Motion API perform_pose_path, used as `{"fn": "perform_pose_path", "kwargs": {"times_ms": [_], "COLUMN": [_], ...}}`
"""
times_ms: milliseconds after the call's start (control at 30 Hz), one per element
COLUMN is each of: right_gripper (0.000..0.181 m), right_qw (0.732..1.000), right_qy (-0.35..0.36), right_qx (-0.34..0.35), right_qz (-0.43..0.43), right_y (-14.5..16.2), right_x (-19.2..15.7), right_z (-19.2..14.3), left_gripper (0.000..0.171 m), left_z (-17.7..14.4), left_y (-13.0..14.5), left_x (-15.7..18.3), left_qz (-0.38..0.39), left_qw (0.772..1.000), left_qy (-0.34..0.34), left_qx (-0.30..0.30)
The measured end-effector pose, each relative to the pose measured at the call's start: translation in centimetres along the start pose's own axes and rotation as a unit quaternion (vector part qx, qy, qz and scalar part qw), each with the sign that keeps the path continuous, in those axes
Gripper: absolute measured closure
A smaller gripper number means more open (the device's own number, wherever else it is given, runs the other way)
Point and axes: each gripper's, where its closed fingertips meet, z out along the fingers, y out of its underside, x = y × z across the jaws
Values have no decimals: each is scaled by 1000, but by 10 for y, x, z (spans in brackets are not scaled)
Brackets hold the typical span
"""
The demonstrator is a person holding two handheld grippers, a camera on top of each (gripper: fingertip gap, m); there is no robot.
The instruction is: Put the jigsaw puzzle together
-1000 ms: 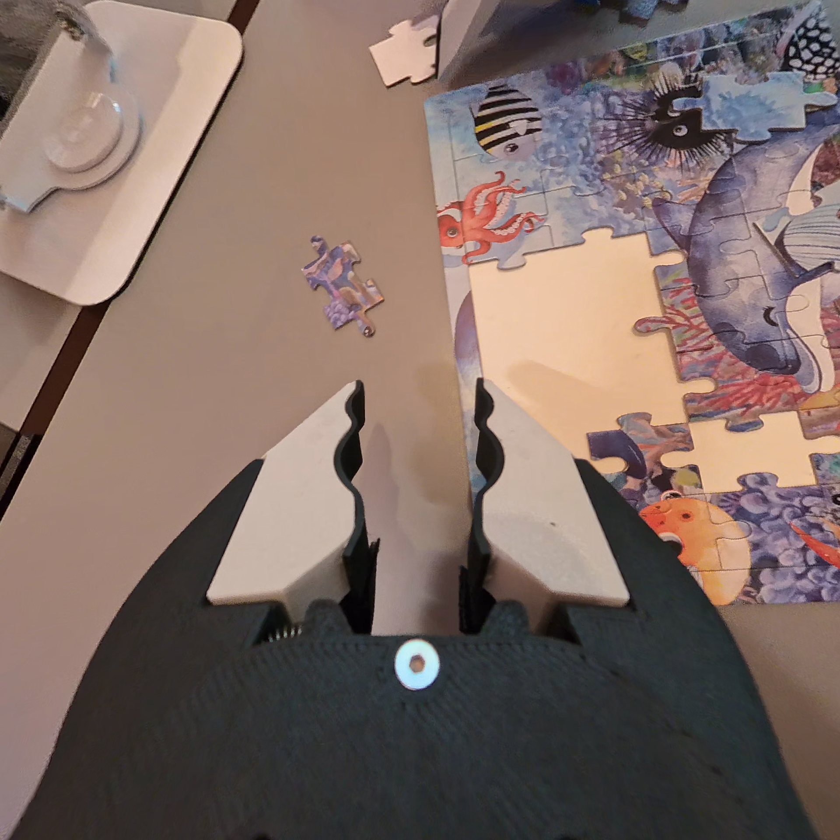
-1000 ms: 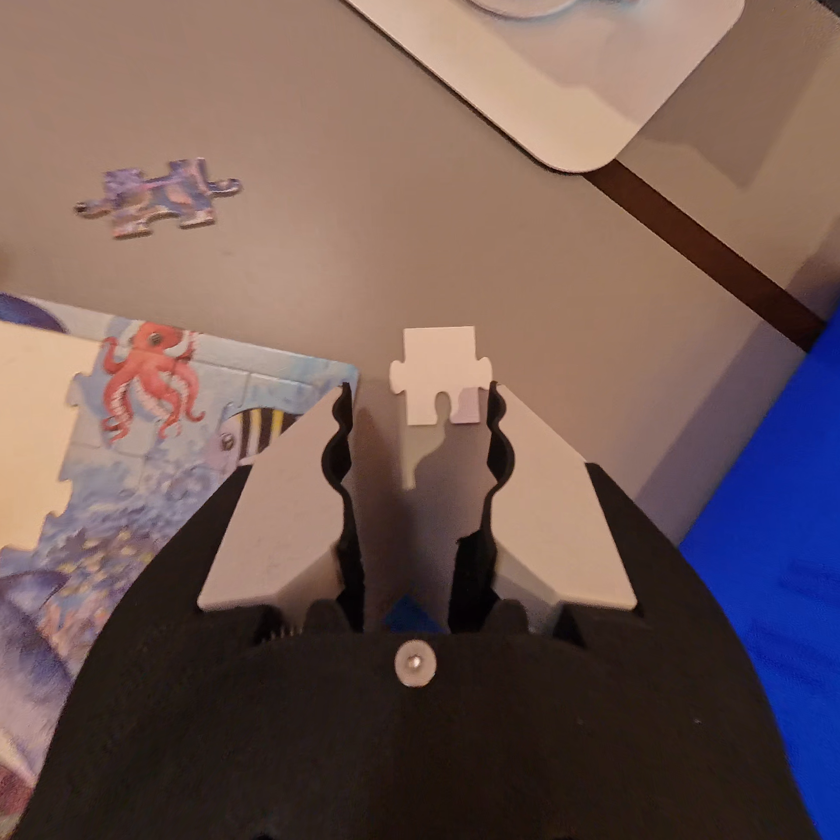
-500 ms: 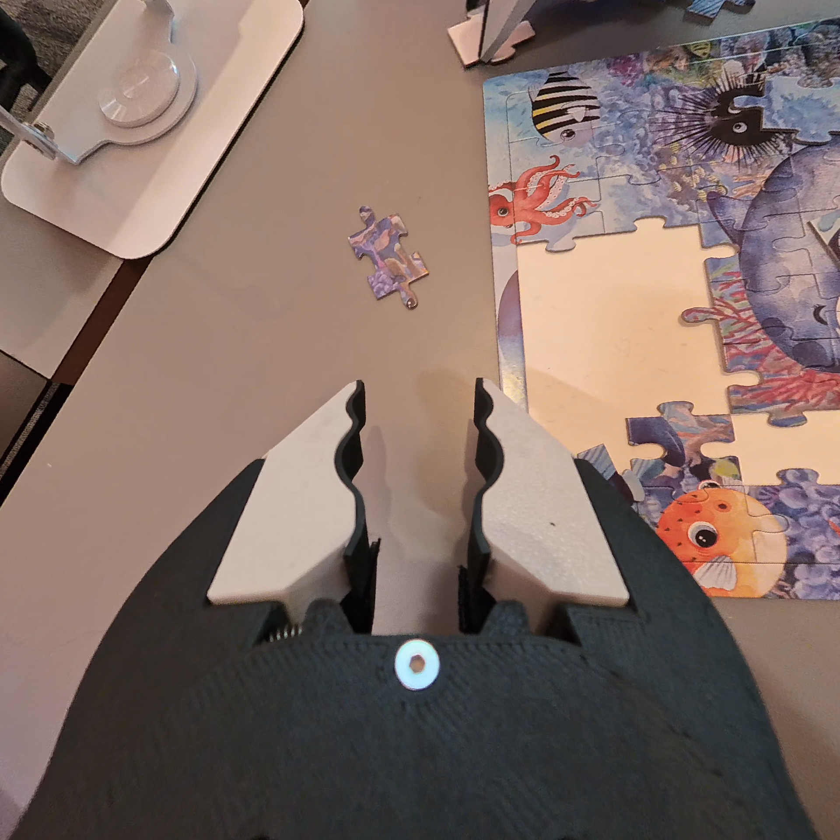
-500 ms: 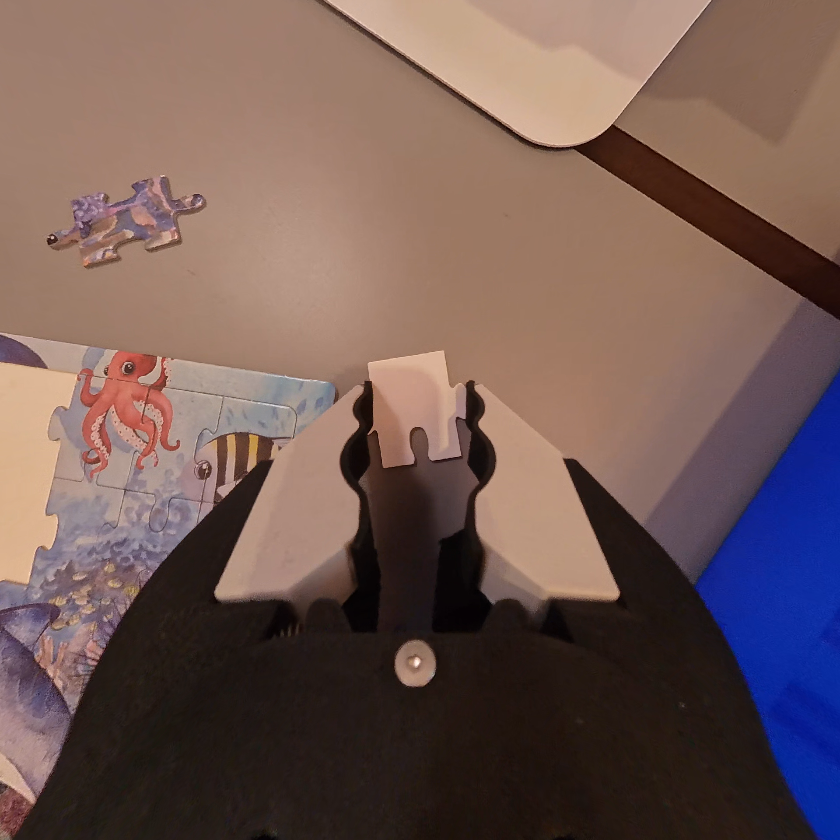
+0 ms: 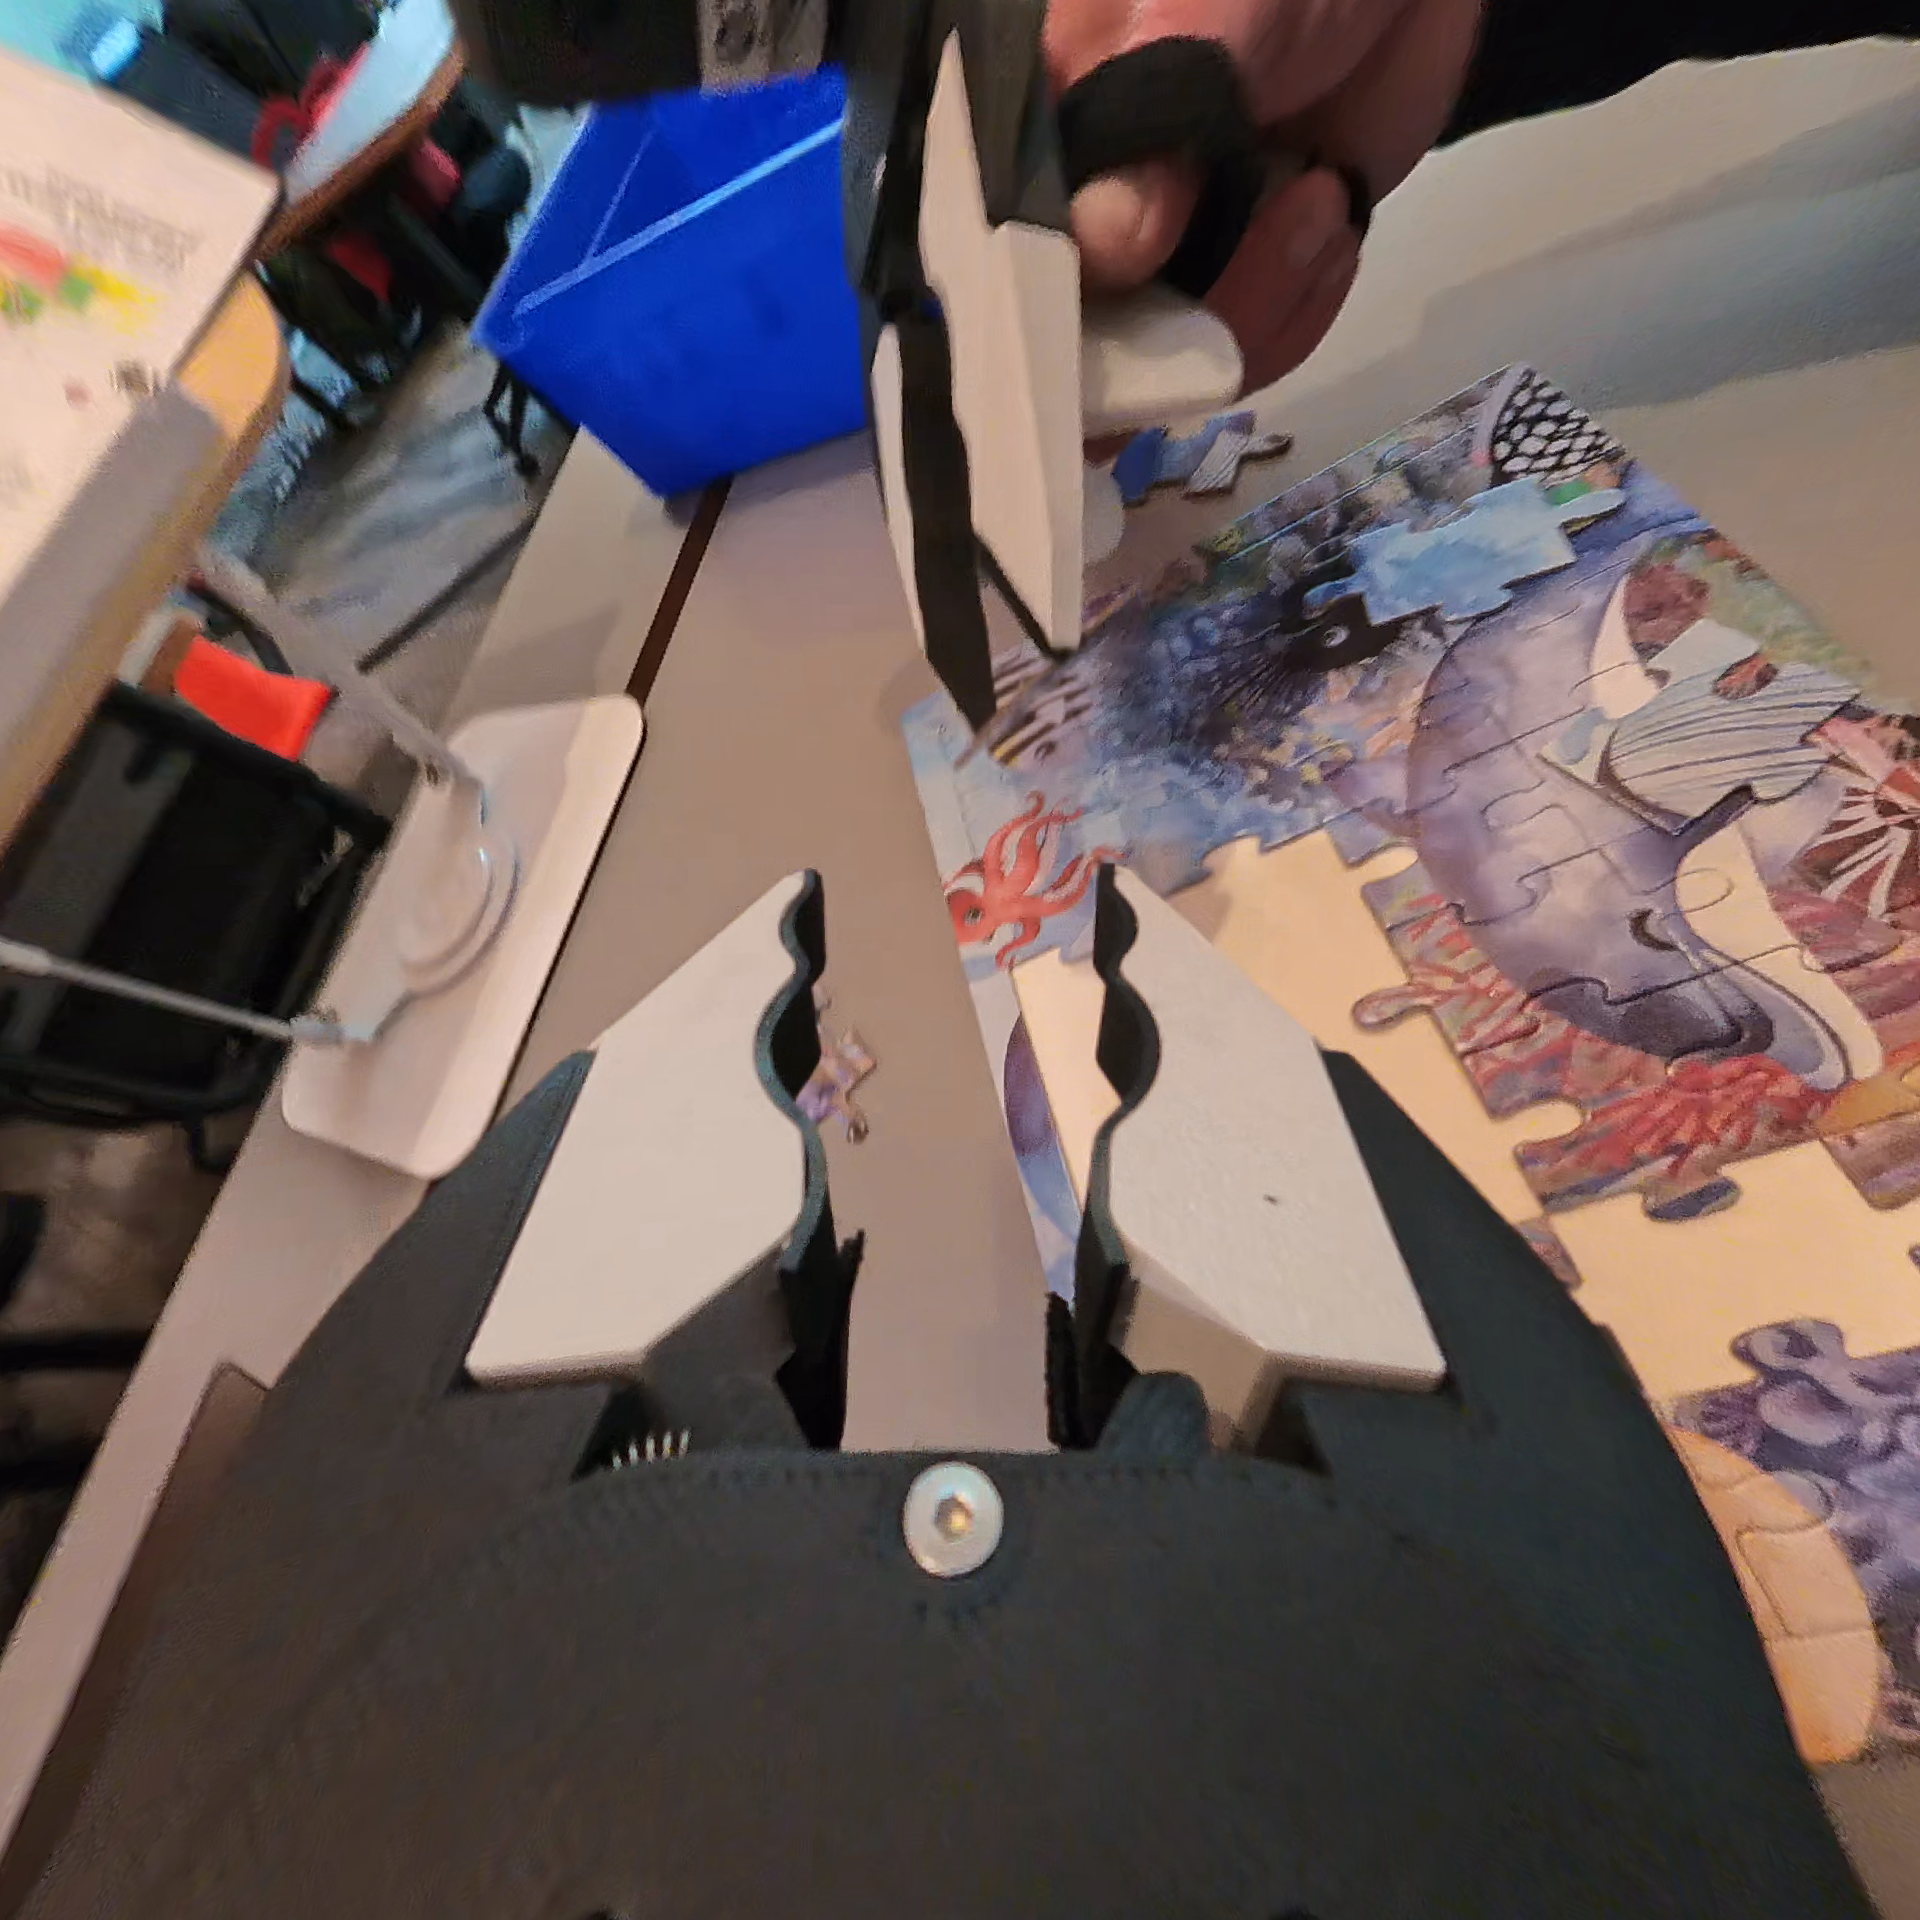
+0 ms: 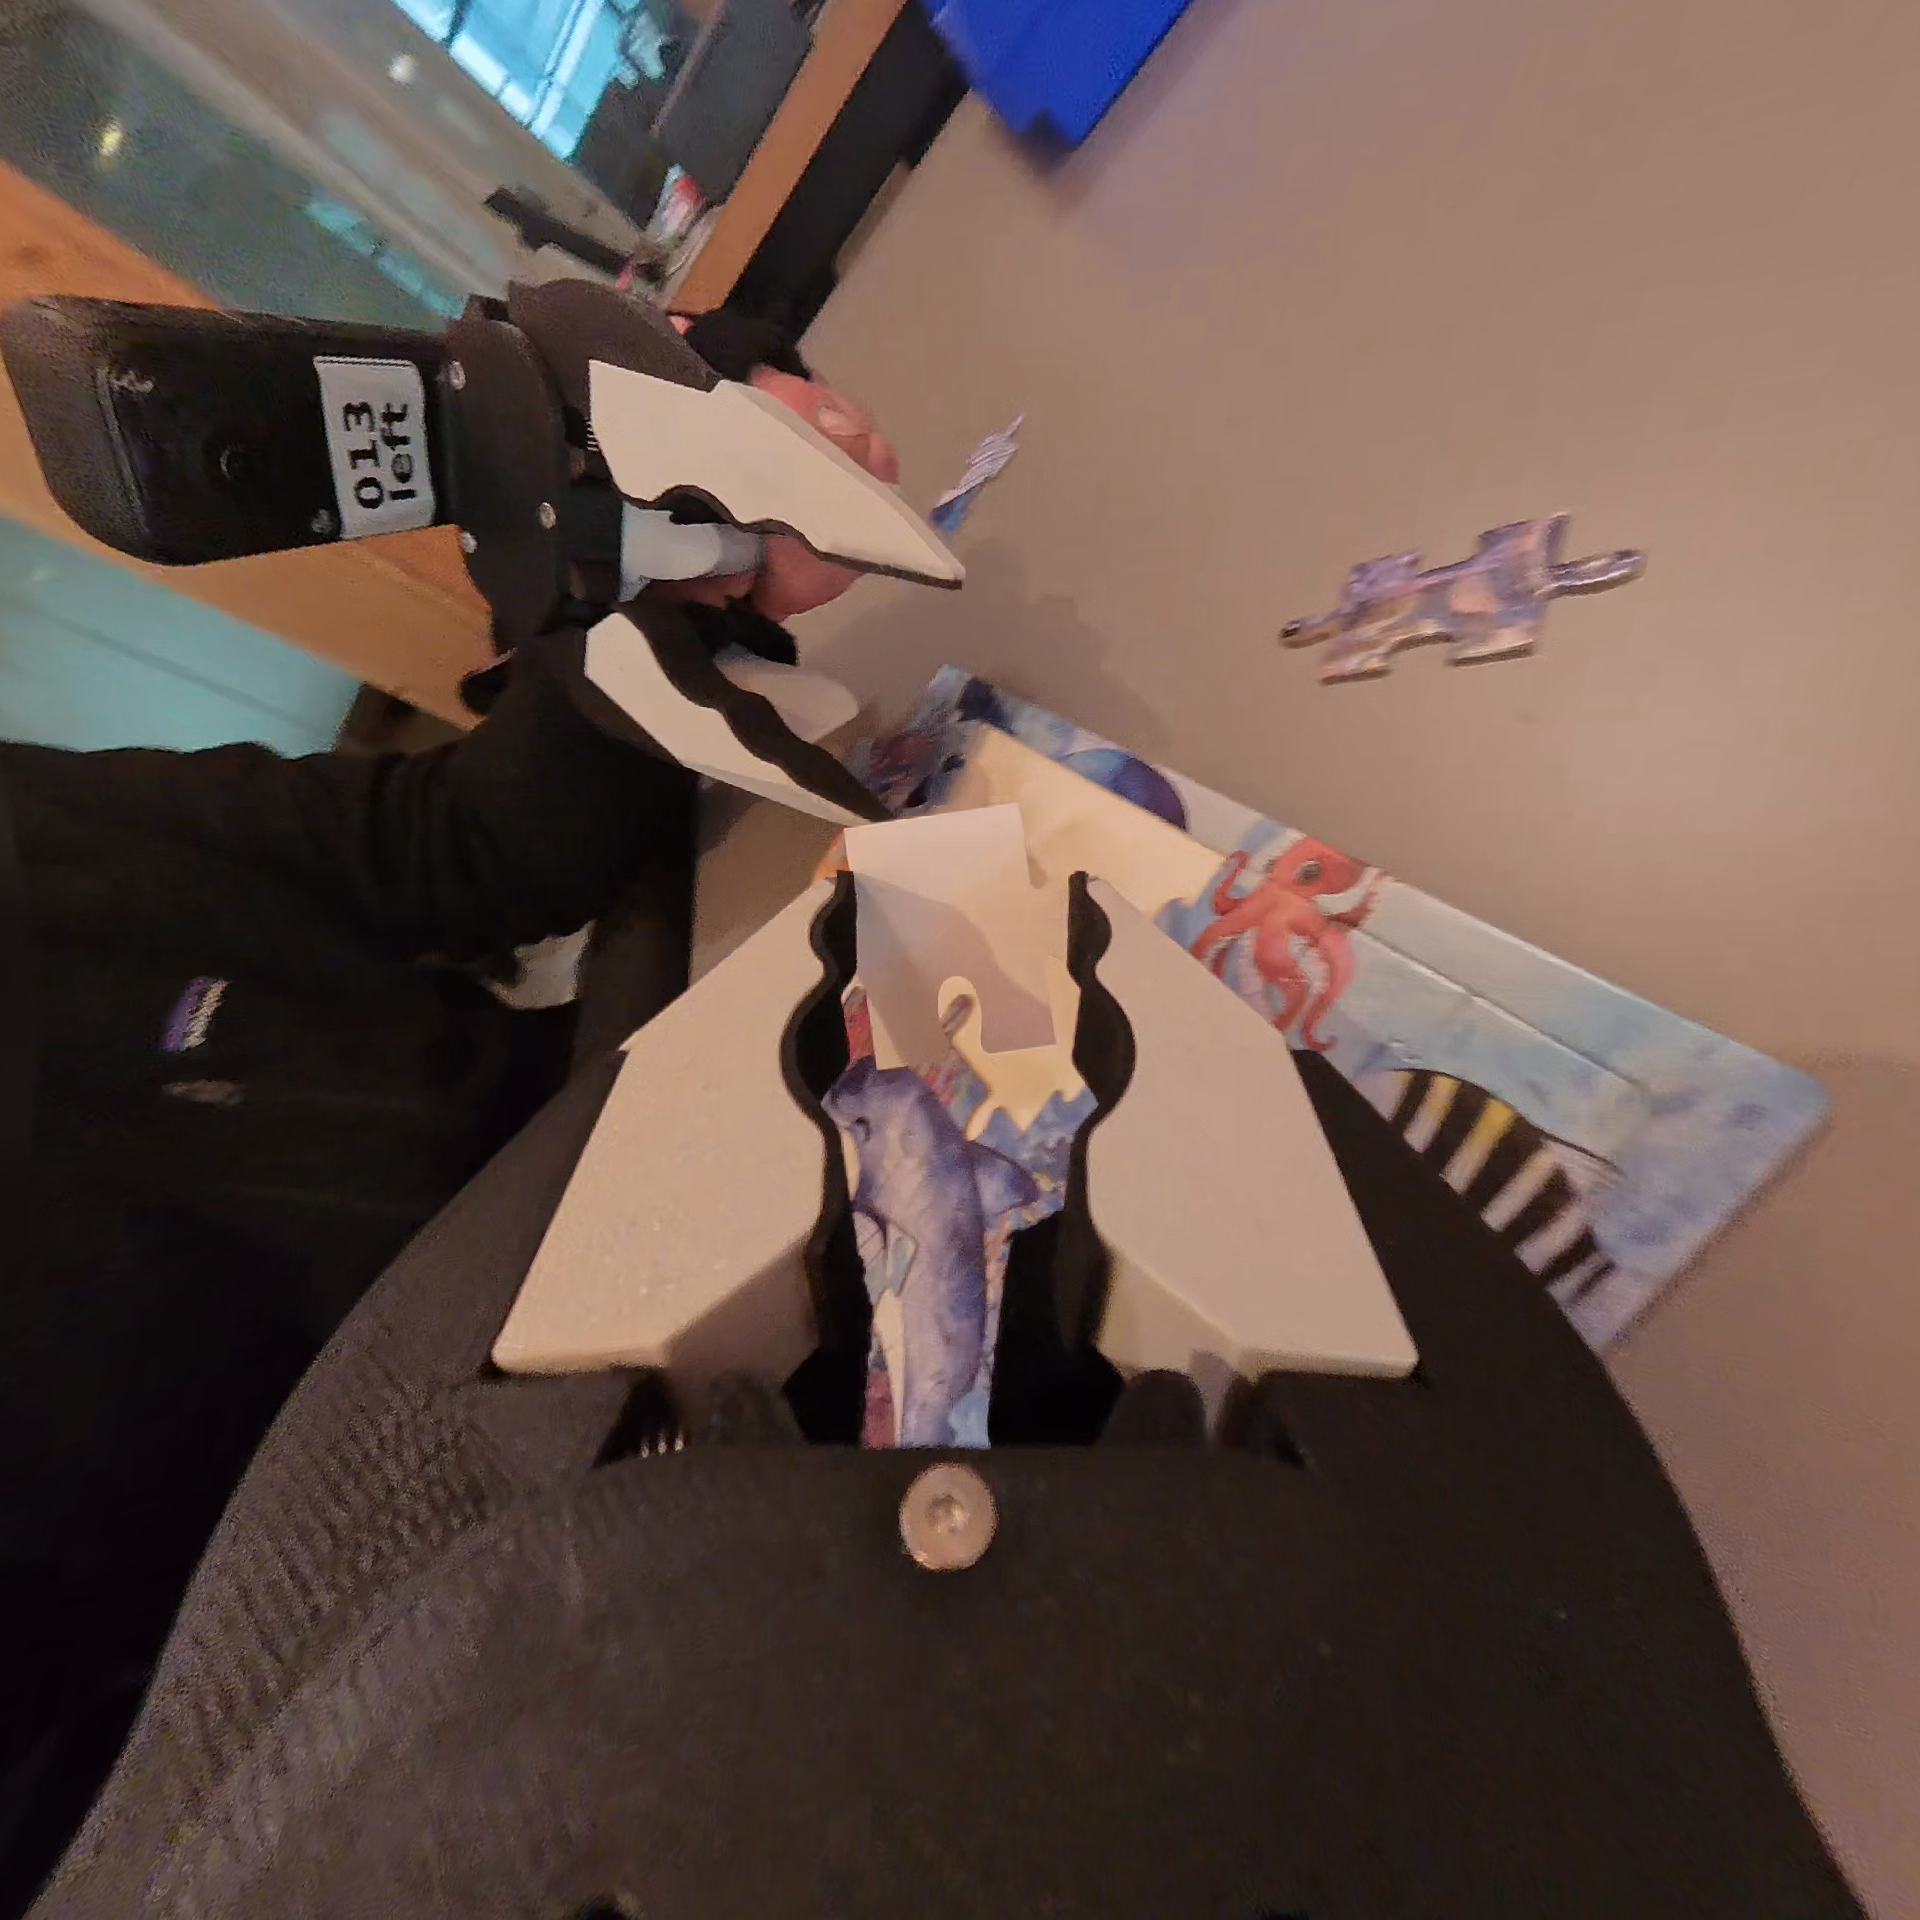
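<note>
Item one: white-backed puzzle piece [image 6: 951, 935], blank side toward my right camera, pinched between the tips of my right gripper [image 6: 961, 883]. Those jaws stand narrowed onto its two edges; the piece is lifted off the table, above the puzzle's far end.

Item two: the jigsaw puzzle [image 5: 1558, 831], a sea scene lying flat on the grey table [image 5: 790, 665]. Partly assembled: an orange octopus [image 5: 1013, 883] and a striped fish near one corner, a large blue whale [image 5: 1621, 894] across the middle, bare cream backing [image 5: 1278, 966] showing where pieces are missing. A pale blue loose piece [image 5: 1465, 556] lies on top of the picture, above the whale.

Item three: a purple loose piece [image 6: 1465, 613] on the table just beside the puzzle's octopus edge, apart from it. In my left view it is mostly hidden behind one finger [image 5: 842, 1070].

Item four: a blue-and-white loose piece [image 5: 1195, 462] on the table beyond the puzzle's far corner.

Item five: my left gripper [image 5: 961, 894], hovering low over the octopus edge of the puzzle, jaws parted wide with nothing between them.

Item six: my right gripper seen from the left [image 5: 997, 665], pointing down at the striped-fish corner, a gloved hand [image 5: 1226, 177] on it.

Beyond the puzzle: a white stand base [image 5: 468, 935] on the table and a blue bin [image 5: 707, 312] past the table's edge.
</note>
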Motion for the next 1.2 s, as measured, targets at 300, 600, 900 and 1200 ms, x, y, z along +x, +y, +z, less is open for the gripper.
{"fn": "perform_pose_path", "kwargs": {"times_ms": [300, 600, 900, 1200], "right_gripper": [142, 151, 181, 181], "right_qw": [991, 993, 994, 991], "right_qy": [-124, -99, -64, -85], "right_qx": [-50, 63, 49, 102], "right_qz": [13, -31, -68, -32], "right_y": [19, -21, -23, -36], "right_x": [-37, -40, -42, -37], "right_z": [14, -14, 4, -5], "left_gripper": [170, 171, 159, 168], "left_z": [22, 2, -3, -12], "left_y": [-24, -33, -34, -32], "left_x": [42, 19, 17, 6], "left_qz": [49, -240, -316, -340], "left_qw": [997, 953, 919, 907], "left_qy": [55, 157, 199, 197], "left_qx": [15, 98, 127, 152]}}
